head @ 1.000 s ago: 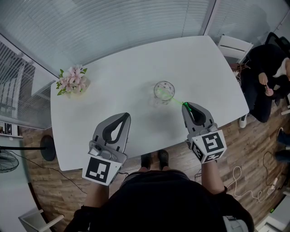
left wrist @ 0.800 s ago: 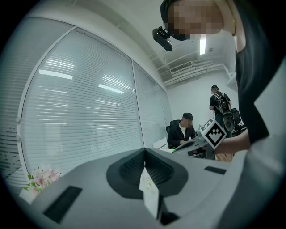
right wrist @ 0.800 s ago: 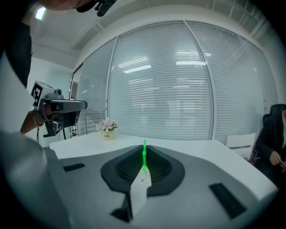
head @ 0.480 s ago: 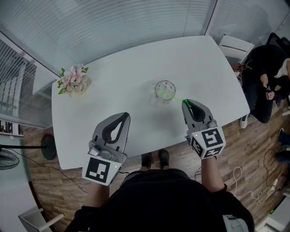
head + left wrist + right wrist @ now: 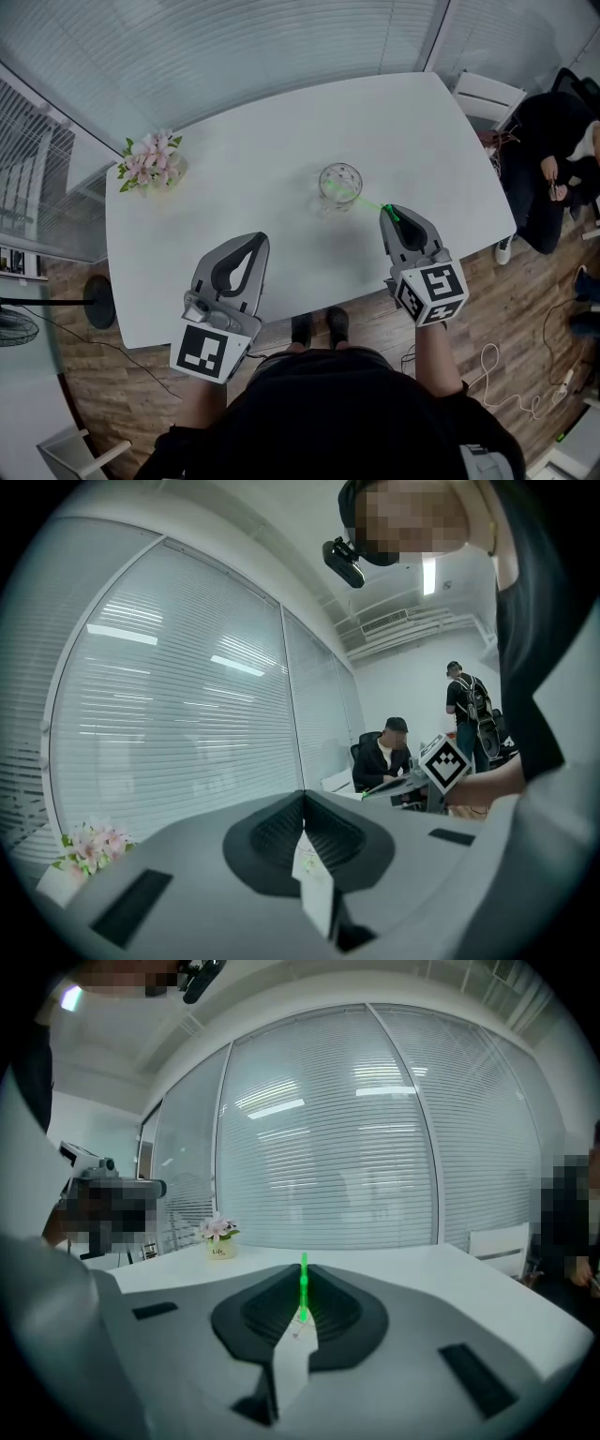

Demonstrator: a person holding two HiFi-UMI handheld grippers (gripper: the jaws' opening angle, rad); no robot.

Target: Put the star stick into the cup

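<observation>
Lowering the stick [image 5: 367,202] into the cup [image 5: 339,184]: final stage of insertion, seen from the head view. The clear cup stands upright near the middle of the white table [image 5: 234,159], with a small pot of flowers [image 5: 150,162] well apart at the far left edge. The right gripper [image 5: 387,211] is just beside the cup on its near right side, jaws pressed together and pinching the near end of the thin green stick; the right gripper view shows that end standing up at the very tip of the closed jaws. From there the stick slants across to the cup, and its far end appears to lie inside the rim, where a green streak shows through the glass; whether the star touches the bottom cannot be made out. The left gripper [image 5: 257,240] is held over the near part of the table, well clear of the cup, jaws together with nothing between them. The placement is judged nearly complete. The next move calls for a gentle spreading of the right jaws so the stick settles against the rim, then a retreat that does not nudge the light cup or drag the stick back out.
</observation>
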